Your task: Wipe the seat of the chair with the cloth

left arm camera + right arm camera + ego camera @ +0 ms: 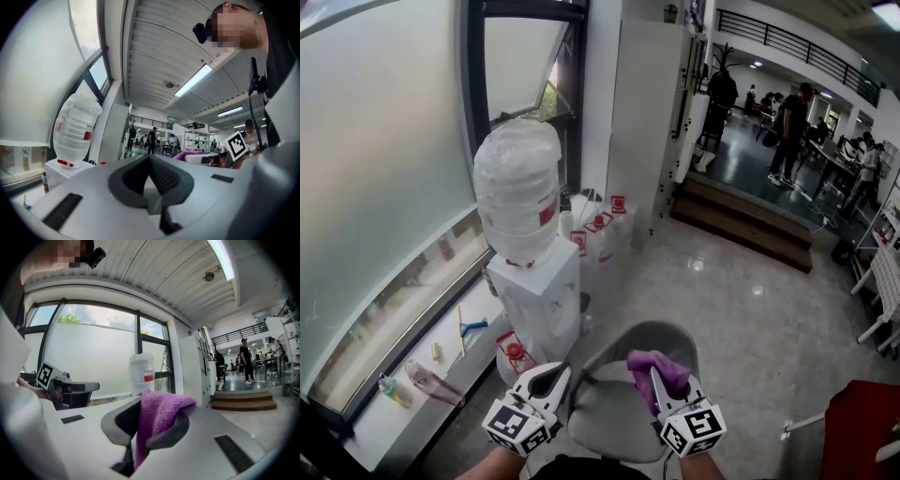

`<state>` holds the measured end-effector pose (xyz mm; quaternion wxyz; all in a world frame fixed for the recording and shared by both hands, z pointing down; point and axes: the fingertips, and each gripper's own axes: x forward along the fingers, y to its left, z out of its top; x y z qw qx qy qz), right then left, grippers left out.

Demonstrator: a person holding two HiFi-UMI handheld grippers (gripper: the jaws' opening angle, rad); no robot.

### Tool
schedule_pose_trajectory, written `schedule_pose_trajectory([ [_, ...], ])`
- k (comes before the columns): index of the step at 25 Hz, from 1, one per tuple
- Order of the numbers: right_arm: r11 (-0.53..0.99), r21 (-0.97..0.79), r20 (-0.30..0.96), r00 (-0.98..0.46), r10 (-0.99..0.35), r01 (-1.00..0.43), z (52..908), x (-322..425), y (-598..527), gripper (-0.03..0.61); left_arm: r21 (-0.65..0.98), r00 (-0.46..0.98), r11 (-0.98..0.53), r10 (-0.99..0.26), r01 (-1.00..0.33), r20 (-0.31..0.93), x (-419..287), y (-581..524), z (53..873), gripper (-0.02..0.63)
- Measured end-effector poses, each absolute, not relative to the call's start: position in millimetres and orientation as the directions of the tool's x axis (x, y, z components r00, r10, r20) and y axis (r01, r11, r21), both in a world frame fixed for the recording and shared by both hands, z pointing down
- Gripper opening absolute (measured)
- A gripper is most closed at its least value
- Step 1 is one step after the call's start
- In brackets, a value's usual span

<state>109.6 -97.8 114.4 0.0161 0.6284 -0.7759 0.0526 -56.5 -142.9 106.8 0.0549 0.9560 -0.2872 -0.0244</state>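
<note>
Head view puts the task at its very start, by my reading: the purple cloth (662, 367) is already picked up, clamped between the jaws of the right gripper (658, 382), and it hangs just above the seat (609, 419) of the grey chair (649, 336) without lying on it. The right gripper view confirms the hold, with the cloth (159, 409) bunched over the tips and a fold running down between the pads. That view looks out at the window and ceiling rather than down, so the cloth is not yet turned to the surface. No wiping shows as done, and whether the seat is dusty or clean I cannot tell; what is left is the whole of it — lower the cloth, press it flat, and sweep across the seat. The left gripper (541, 382) hovers beside the seat's left edge, its jaws together and nothing between them. Counting: one chair, one cloth, two grippers, one water cooler (539, 295) carrying one big bottle (517, 192), and at least four red-capped jugs (600, 225) on the floor around it.
</note>
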Motion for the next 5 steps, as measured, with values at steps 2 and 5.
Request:
schedule_pose_trajectory([
  [2,0.206,-0.061,0.093,-0.211,-0.973,-0.977,113.7,110.2,-99.1,0.025,0.117,0.836,-0.832,-0.548,-0.542,-0.023,-56.0,-142.2,104.0,0.003],
  [5,0.207,-0.068,0.095,-0.213,-0.972,-0.976,113.4,111.0,-99.9,0.025,0.121,0.837,-0.832,-0.547,-0.541,-0.026,-56.9,-141.4,102.9,0.003],
])
